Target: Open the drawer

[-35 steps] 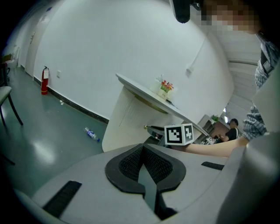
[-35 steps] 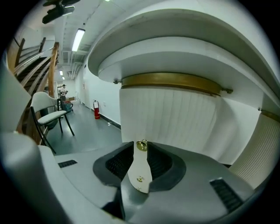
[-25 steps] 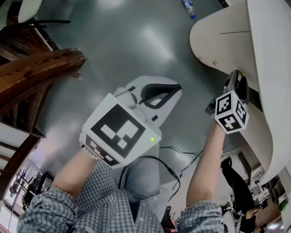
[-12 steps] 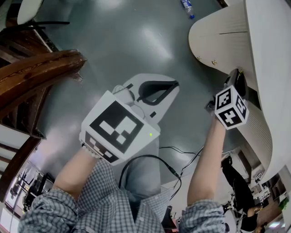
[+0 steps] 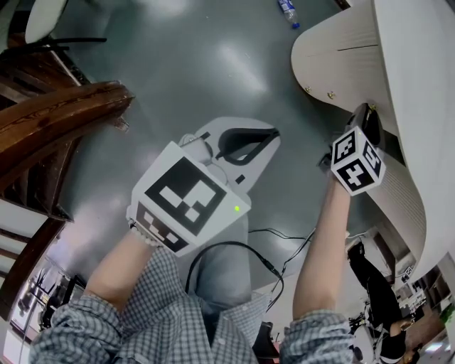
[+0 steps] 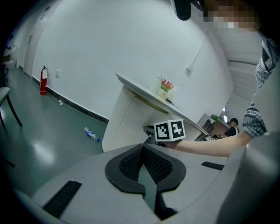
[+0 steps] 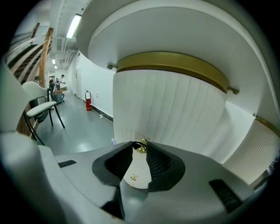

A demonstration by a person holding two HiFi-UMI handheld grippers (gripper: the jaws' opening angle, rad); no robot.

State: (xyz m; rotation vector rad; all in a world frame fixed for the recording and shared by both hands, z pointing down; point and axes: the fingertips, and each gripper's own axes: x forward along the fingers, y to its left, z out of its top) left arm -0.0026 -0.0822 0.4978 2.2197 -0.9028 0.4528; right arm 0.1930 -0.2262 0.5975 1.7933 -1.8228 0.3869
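Note:
A white ribbed, curved drawer front (image 7: 170, 109) fills the right gripper view, with a small brass knob (image 7: 140, 145) on it. My right gripper (image 7: 140, 148) is shut on this knob, its black pads pressing it from both sides. In the head view the right gripper (image 5: 367, 115) reaches to the curved cabinet (image 5: 334, 60) at the right. Two more brass knobs (image 5: 330, 94) show on its lower edge. My left gripper (image 5: 272, 134) hangs over the floor at mid-picture, shut and holding nothing. In its own view the left gripper (image 6: 141, 148) has its tips together.
A plastic bottle (image 5: 288, 13) lies on the grey floor beyond the cabinet. Dark wooden stair rails (image 5: 57, 121) stand at the left. A black cable (image 5: 284, 238) runs across the floor near me. A chair (image 7: 41, 107) and a fire extinguisher (image 6: 43, 80) stand farther off.
The right gripper's marker cube sits slightly higher and further left in the picture, as does the whole scene. The left gripper has kept still.

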